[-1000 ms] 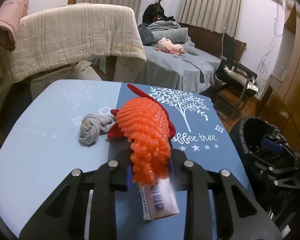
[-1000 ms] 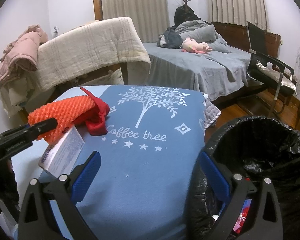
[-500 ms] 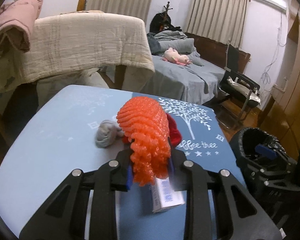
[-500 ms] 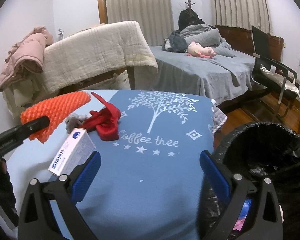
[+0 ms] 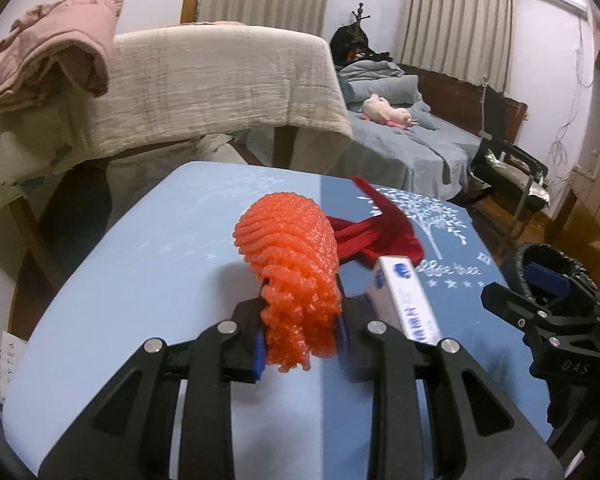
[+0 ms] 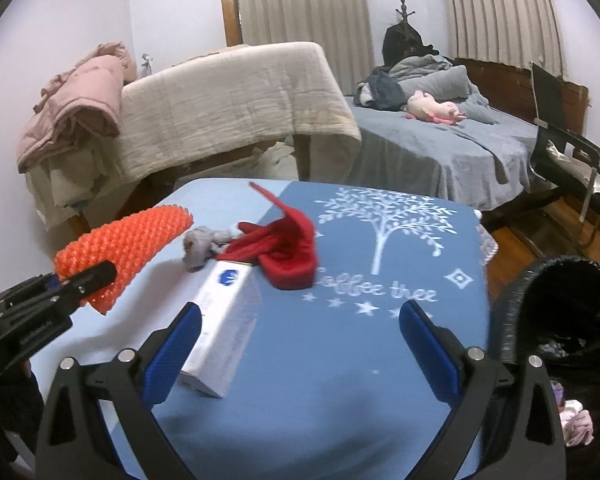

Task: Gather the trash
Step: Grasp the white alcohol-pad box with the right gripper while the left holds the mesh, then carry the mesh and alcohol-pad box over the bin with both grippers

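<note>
Left gripper (image 5: 300, 354): fingers clenched on the orange foam net (image 5: 294, 268), which is held clear above the surface; seen side-on in the right wrist view (image 6: 120, 252). Black body carries small white lettering, too blurred to read with confidence.
Right gripper (image 6: 300, 344): fingers spread wide, grasping nothing, blue pads facing each other over the surface (image 6: 340, 380); "OAS" is legible on its black body in the left wrist view.
White box (image 6: 224, 328): lies on the surface, touching or just inside the right gripper's left finger; blue round logo on its end, blue printed characters along its side (image 5: 406, 300), not legible.
Red cloth (image 6: 284, 248): crumpled on the surface beyond the box.
Grey cloth ball (image 6: 202, 244): on the surface, just beside the red cloth.
Surface cover: blue, white tree print, lettering reads "Coffee tree", apparently.
Trash bin (image 6: 560, 308): black-lined, beside the surface's right edge; scraps lie inside.
</note>
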